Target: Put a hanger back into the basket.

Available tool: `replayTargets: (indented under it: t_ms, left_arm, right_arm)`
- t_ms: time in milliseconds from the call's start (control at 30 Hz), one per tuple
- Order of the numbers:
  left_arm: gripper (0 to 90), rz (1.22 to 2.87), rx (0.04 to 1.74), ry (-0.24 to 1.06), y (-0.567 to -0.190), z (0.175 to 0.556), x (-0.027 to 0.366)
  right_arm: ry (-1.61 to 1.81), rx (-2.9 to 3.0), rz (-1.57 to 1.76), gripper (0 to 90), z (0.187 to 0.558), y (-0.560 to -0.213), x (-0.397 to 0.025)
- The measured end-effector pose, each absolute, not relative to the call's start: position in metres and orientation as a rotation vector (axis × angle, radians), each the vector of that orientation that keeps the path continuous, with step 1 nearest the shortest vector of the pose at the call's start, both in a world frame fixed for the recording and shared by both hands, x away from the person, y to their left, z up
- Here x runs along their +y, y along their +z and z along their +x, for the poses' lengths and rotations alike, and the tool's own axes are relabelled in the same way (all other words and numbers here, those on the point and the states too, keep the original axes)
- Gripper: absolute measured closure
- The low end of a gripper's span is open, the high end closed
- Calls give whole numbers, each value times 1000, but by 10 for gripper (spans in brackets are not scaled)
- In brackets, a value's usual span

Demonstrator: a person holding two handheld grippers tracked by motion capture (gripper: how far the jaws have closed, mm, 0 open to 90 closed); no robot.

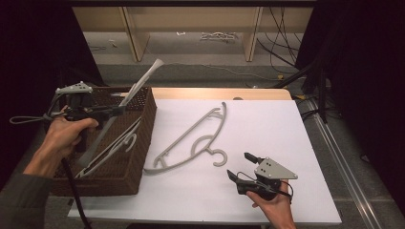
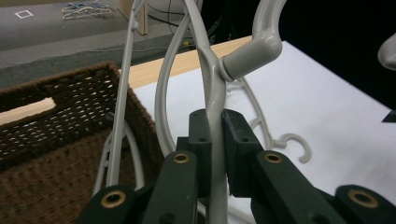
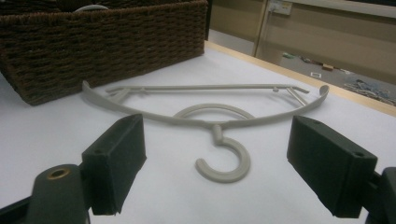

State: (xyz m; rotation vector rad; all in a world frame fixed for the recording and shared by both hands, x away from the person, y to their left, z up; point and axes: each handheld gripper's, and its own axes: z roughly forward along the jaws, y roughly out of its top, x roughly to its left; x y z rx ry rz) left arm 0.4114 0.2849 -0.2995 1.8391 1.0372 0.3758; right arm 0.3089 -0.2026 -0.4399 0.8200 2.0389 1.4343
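High view: left gripper [image 1: 119, 109] over the woven basket [image 1: 143, 143], clamped on a grey hanger [image 1: 138, 86] angled up past the basket's rim; another hanger [image 1: 110, 148] lies inside. Right gripper [image 1: 241, 167] spread wide, empty, right of the basket on the white table [image 1: 286, 129].

Left gripper view: jaws pinch the hanger bar [image 2: 215, 140] tight.

Right gripper view: flat hanger [image 3: 219, 140] beside the basket [image 3: 116, 42], hook between the parted jaws, untouched. No readable markings.

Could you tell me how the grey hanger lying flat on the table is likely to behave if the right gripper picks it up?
The hanger looks like thin moulded plastic, so probably light and fairly stiff. Its smooth, narrow bars may slip or pivot between the right gripper jaws. Lying flat, it shouldn't roll.
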Motion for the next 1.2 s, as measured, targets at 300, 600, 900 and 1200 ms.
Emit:
replayTargets:
  t_ms: [300, 600, 900, 1200]
  left_arm:
    - [824, 1863, 1028, 432, -310, 407, 304]
    - [824, 1900, 1011, 478, -318, 404, 322]
    - [824, 1948, 1005, 502, -326, 400, 335]
    - [824, 1998, 1001, 520, -335, 395, 343]
  right_arm:
    - [1427, 2049, 817, 204, 309, -440, -203]
    - [1431, 2054, 809, 204, 310, -440, -202]
    - [1428, 2056, 807, 204, 310, -440, -202]
    - [1426, 2050, 811, 204, 310, -441, -201]
